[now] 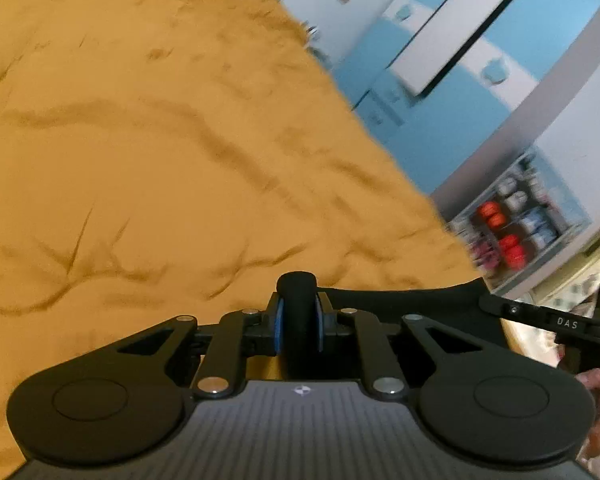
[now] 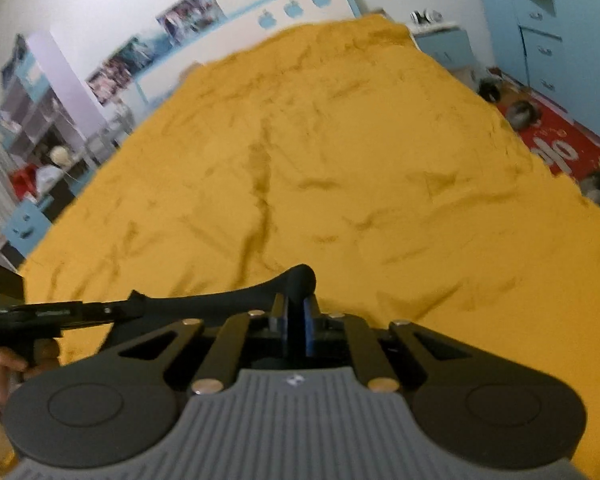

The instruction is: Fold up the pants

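Pinching dark cloth, both tongs sit low over the bed. In the left wrist view the left tongs [image 1: 298, 300] are closed on a thick roll of black fabric that bulges up between the blue-edged pads; in the right wrist view the right tongs [image 2: 296, 300] are clamped on a thinner edge of what looks like the same garment. These are the pants [image 2: 220, 300] – a black band of cloth runs from the right tongs leftward toward the other tool, and in the left view the band stretches rightward from the left tongs in the same way. So the garment hangs or lies stretched between the two grips, close above the near part of the mustard-yellow bedspread [image 2: 340, 160].

Beyond the pants the bedspread is wrinkled and bare of any other clothing. Further out stand a blue-and-white headboard [image 2: 300, 4], blue cupboards [image 1: 480, 92] and a red rug [image 2: 560, 148] on the floor (all somewhat blurred). A hand [image 1: 596, 384] on the other tool shows at the edge of the left view.

As for progress – my reading is that a fold is in hand, with the edge gripped at two points. How many folds are already made cannot be told, since most of the garment is hidden under the tools. Laying it down and smoothing it appears to be left.
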Motion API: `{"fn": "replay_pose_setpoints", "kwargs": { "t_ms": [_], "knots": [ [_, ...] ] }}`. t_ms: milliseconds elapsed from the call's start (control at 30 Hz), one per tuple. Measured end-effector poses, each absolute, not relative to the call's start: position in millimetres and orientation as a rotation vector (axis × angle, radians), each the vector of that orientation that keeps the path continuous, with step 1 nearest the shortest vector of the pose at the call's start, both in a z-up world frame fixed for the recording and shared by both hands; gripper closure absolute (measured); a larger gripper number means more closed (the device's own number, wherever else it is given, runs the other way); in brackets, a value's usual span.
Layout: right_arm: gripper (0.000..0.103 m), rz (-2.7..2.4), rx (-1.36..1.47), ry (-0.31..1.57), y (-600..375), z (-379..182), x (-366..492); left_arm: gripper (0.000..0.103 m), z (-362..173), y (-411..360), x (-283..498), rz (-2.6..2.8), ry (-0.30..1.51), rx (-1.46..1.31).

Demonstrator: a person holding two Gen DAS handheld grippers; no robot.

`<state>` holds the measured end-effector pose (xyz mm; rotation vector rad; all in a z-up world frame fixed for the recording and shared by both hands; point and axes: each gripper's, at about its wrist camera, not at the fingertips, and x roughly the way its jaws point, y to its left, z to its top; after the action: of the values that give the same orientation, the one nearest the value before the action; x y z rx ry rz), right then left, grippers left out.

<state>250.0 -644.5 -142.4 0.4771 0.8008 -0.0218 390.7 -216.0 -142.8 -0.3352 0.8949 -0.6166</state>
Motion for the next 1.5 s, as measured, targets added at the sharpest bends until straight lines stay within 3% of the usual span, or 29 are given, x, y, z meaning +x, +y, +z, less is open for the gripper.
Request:
{"fn": "replay_pose_setpoints", "kwargs": {
  "t_ms": [100, 133, 233, 400, 633, 800, 867, 1100, 1233, 1500],
  "knots": [
    [0.101, -0.056, 0.475, 0.821, -643.5, -162.3, 252.5, 0.081, -154.2, -219.4, 390.3, -0.587, 0.909, -0.309],
    [0.101, -0.064, 0.485, 0.825, -645.5, -165.2, 253.8, 0.074, -153.4, -218.0, 390.6, -0.573, 0.913, -0.310],
    [0.091, -0.086, 0.475, 0.826, -645.1, -157.2, 250.7, 0.067, -138.5, -206.6, 386.8, -0.536, 0.919, -0.330],
    [0.089, -0.103, 0.332, 0.784, -616.7, -119.9, 225.4, 0.067, -99.2, -203.6, 361.6, -0.505, 0.867, -0.264],
    [0.089, -0.076, 0.202, 0.774, -565.7, -109.3, 178.1, 0.084, -89.0, -224.6, 311.9, -0.539, 0.832, -0.144],
    [0.090, -0.140, 0.193, 0.832, -567.1, -141.1, 164.0, 0.083, -127.5, -237.8, 309.6, -0.487, 0.925, -0.118],
    [0.079, -0.180, 0.220, 0.837, -575.0, -147.2, 162.5, 0.080, -135.1, -241.3, 311.3, -0.461, 0.941, -0.102],
    [0.079, -0.198, 0.334, 0.783, -580.6, -121.9, 131.5, 0.080, -105.4, -231.7, 285.6, -0.473, 0.926, -0.088],
    [0.065, -0.211, 0.374, 0.772, -568.8, -114.6, 107.4, 0.080, -99.4, -228.3, 256.4, -0.511, 0.940, -0.034],
    [0.065, -0.239, 0.438, 0.842, -563.9, -140.6, 93.1, 0.075, -119.6, -219.3, 227.6, -0.522, 1.059, -0.045]
  ]
}}
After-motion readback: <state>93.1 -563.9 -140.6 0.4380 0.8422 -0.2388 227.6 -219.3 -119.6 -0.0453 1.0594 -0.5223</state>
